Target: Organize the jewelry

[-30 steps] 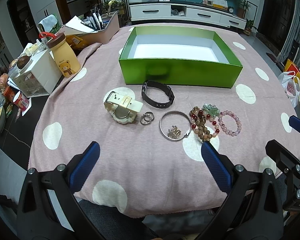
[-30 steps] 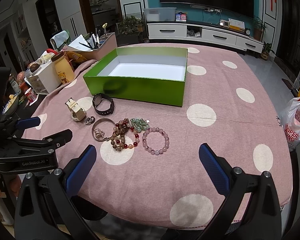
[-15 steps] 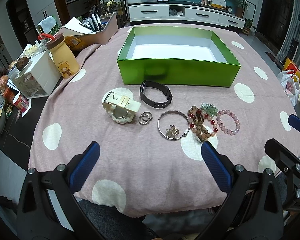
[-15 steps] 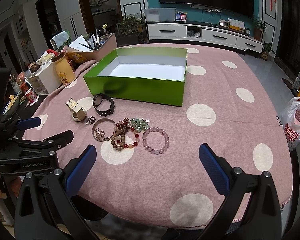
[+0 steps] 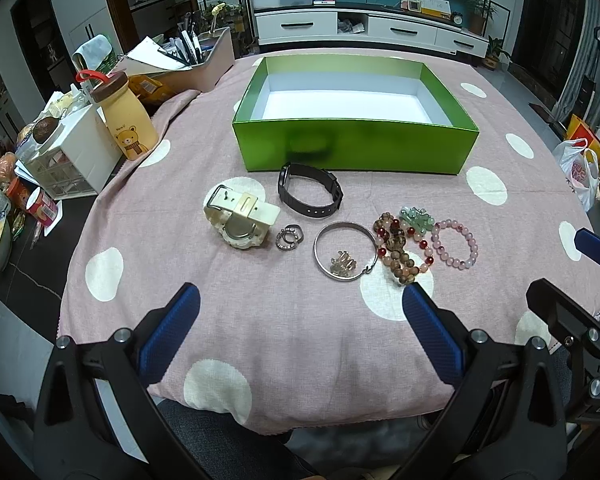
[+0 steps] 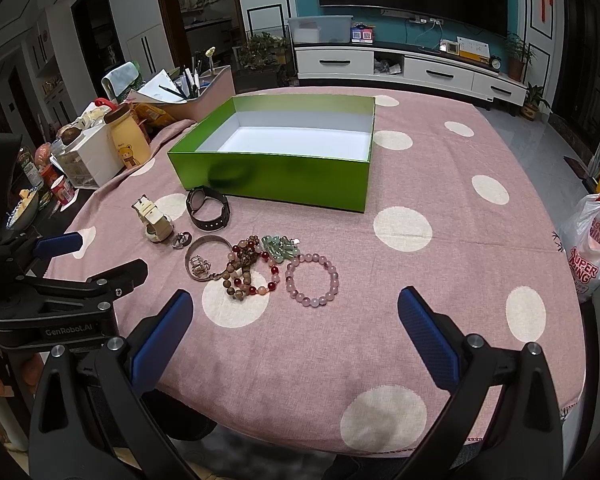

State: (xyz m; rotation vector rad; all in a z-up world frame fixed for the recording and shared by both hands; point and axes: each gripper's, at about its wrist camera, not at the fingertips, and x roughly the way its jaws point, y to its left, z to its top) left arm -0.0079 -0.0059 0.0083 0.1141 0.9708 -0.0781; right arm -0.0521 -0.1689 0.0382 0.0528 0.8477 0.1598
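Note:
An open green box [image 5: 356,152] [image 6: 272,184] with a white, empty floor stands on the pink dotted tablecloth. In front of it lie a cream watch [image 5: 240,218], a black watch [image 5: 310,194], small rings [image 5: 289,237], a silver bangle [image 5: 344,250] with a charm inside, brown and red bead bracelets [image 5: 400,248], green beads [image 5: 417,217] and a pink bead bracelet [image 5: 456,244] [image 6: 312,278]. My left gripper [image 5: 300,320] is open and empty, near the table's front edge, short of the jewelry. My right gripper [image 6: 294,324] is open and empty, just before the pink bracelet.
At the left edge stand a yellow bear bottle [image 5: 126,120], a white drawer box [image 5: 72,160] and a tray of pens and papers [image 5: 188,68]. A plastic bag [image 6: 590,248] hangs off the right side. The left gripper shows in the right wrist view [image 6: 60,280].
The left wrist view has shifted slightly, so the jewelry sits a little lower and nearer. Both grippers stay open; nothing on the table has moved.

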